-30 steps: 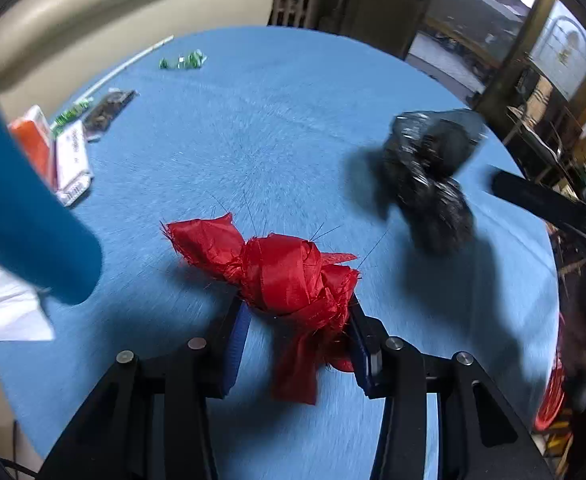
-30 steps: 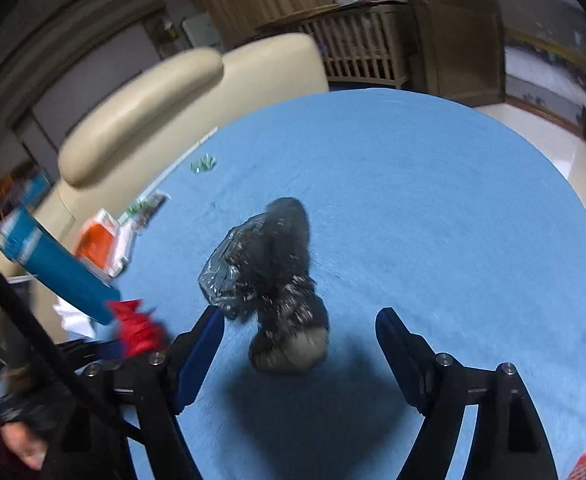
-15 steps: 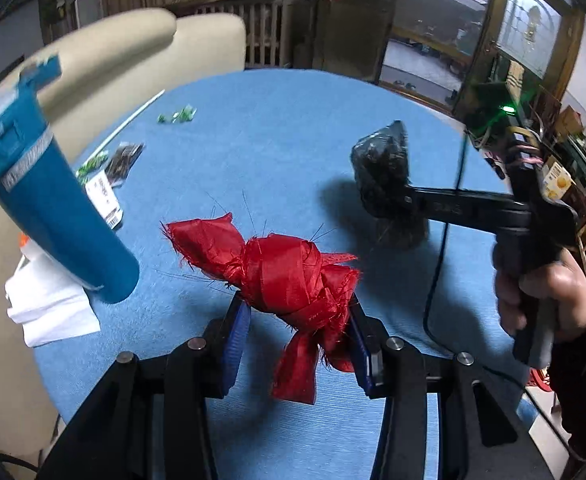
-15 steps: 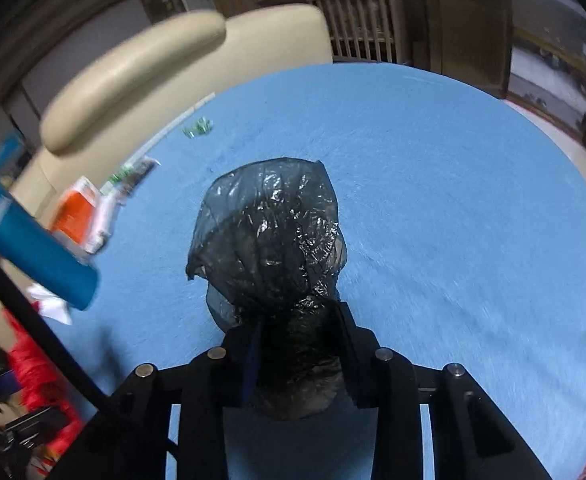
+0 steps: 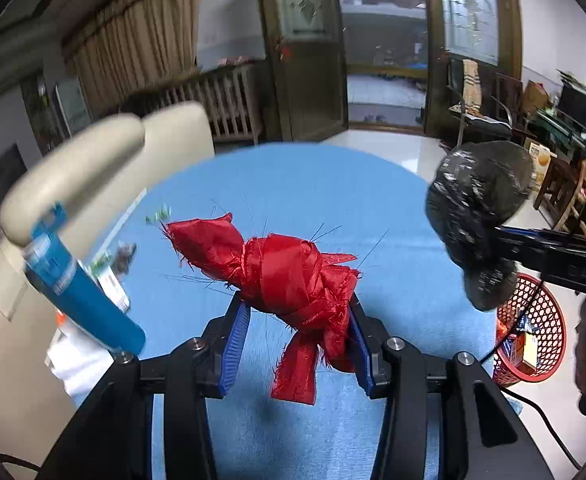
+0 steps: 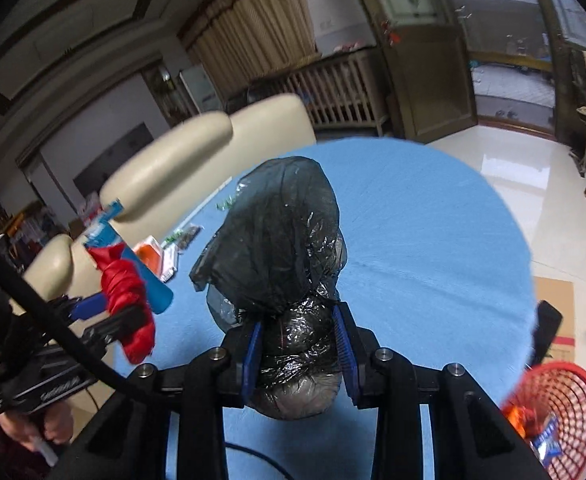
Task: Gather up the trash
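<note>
My left gripper (image 5: 295, 334) is shut on a knotted red cloth scrap (image 5: 277, 270), held in the air above the round blue table (image 5: 305, 184). My right gripper (image 6: 299, 356) is shut on a crumpled black plastic bag (image 6: 281, 240), also lifted off the table. In the left wrist view the black bag (image 5: 479, 208) hangs at the right, above a red mesh basket (image 5: 533, 340) on the floor. The red cloth (image 6: 127, 300) and left gripper show at the left of the right wrist view.
A blue bottle (image 5: 81, 296) stands at the table's left with an orange packet (image 6: 151, 256), dark wrappers (image 6: 185, 236) and green scraps (image 6: 225, 204) beyond it. Cream chair backs (image 5: 77, 172) ring the left side. The red basket (image 6: 557, 416) holds some packets.
The right gripper closed on the black bag and lifted it off the table. Both grippers rose with their loads, and the views tilted up toward the room.
</note>
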